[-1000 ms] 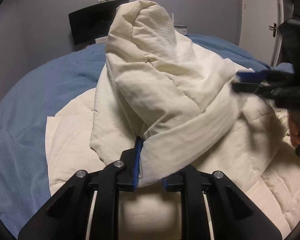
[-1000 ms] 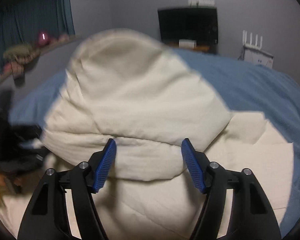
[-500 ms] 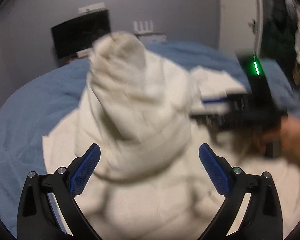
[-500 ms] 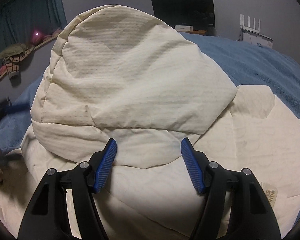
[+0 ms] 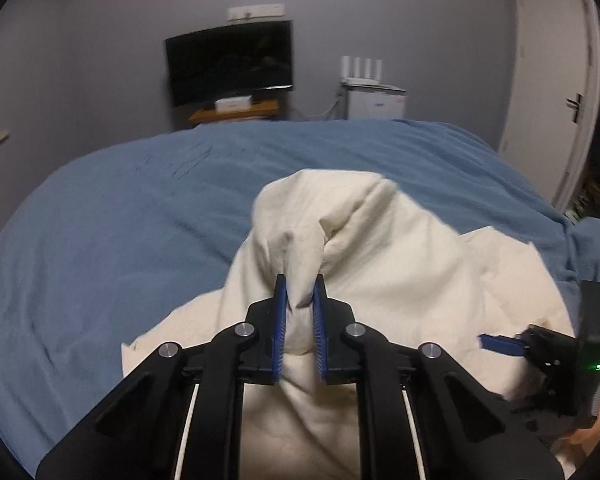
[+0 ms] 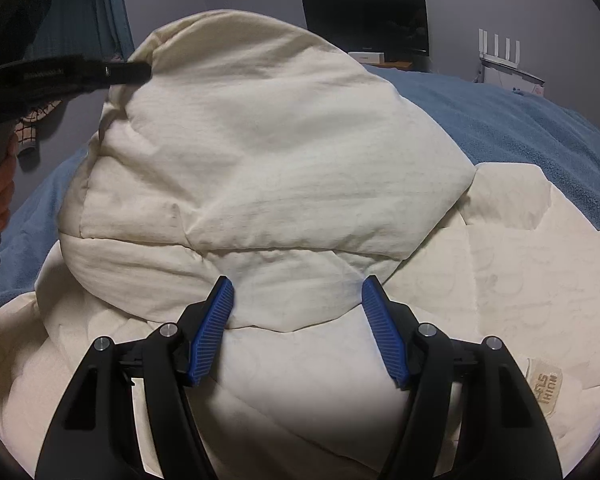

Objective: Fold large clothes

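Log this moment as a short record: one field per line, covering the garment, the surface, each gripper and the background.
garment: cream quilted coat, bunched into a raised mound
surface: blue bedspread, the coat lying on it
left gripper: shut on a pinched fold of the coat, lifting it
right gripper: open, jaws wide apart, low in front of the mound, gripping nothing
label: woven tag on the flat part of the coat
background: dark TV, white door
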Available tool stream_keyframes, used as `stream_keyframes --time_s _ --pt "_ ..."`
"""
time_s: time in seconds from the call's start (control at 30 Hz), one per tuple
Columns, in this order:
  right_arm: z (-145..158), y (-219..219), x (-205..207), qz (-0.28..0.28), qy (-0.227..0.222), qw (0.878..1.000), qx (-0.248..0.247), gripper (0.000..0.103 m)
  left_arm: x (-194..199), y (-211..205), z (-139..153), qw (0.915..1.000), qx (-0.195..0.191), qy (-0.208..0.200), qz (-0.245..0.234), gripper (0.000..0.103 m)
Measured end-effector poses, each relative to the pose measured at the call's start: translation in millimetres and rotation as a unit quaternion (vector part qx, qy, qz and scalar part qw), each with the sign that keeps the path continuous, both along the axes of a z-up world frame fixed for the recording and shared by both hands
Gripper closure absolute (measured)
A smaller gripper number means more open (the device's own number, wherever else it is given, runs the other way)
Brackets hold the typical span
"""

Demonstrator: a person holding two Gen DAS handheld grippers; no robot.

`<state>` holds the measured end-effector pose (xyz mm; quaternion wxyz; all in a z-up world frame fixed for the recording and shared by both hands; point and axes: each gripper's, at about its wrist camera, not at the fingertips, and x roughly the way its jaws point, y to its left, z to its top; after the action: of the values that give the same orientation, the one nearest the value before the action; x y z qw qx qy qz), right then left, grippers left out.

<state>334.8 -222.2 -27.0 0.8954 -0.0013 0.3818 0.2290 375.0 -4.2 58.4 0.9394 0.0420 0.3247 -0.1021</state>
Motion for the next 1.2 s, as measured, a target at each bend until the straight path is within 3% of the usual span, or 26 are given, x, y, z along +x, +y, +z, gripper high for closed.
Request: stream_keyframes --time_s 0.2,0.33,0.4,0.5,0.6,0.7,0.8,0.93,1.1,1.2 --pt "-4.2 10.8 -1.2 0.0 -0.003 0.999 -0.037 0.039 11.2 24.8 -47.3 0.9979 0.007 0.057 0.027 0.091" --pt "-7.9 15.9 -3.7 0.003 -0.005 0.999 -0.049 0.039 24.7 48.4 -81.3 0.9925 -0.036 0.106 0.048 0.087" --pt "-9.8 17.7 -3.8 0.004 -0.006 0.998 -0.055 0.039 25.6 49.8 -90.0 0.9921 -0.035 0.11 0.049 0.087" --pt "-12.0 18.2 -3.4 0.004 -0.007 0.998 -0.06 0.039 23.3 44.3 -91.3 0.9936 -0.002 0.104 0.043 0.086" --pt "-12.8 17.1 -1.9 0.002 -0.006 0.998 -0.061 0.039 15.1 42.3 -81.6 0.9958 0.002 0.085 0.035 0.084" --pt "-13.4 16.9 -1.5 0.001 -0.006 0.998 -0.059 0.039 -0.5 41.5 -70.3 0.9976 0.012 0.064 0.024 0.068" --pt "-13.4 16.4 -1.8 0.001 -0.005 0.998 -0.058 0.039 -24.5 36.1 -60.7 0.9982 0.033 0.05 0.001 0.067" --pt "-13.8 16.4 -1.9 0.001 -0.005 0.998 -0.057 0.039 -62.6 32.5 -50.3 0.9987 0.013 0.033 -0.036 0.065" --pt "-14.6 15.9 -3.1 0.001 -0.005 0.998 -0.058 0.039 -74.2 27.8 -77.6 0.9961 0.025 0.07 -0.049 0.065" --pt "-14.7 15.7 -3.2 0.002 -0.007 0.998 -0.058 0.039 -63.8 40.1 -97.1 0.9942 -0.003 0.101 -0.036 0.067"
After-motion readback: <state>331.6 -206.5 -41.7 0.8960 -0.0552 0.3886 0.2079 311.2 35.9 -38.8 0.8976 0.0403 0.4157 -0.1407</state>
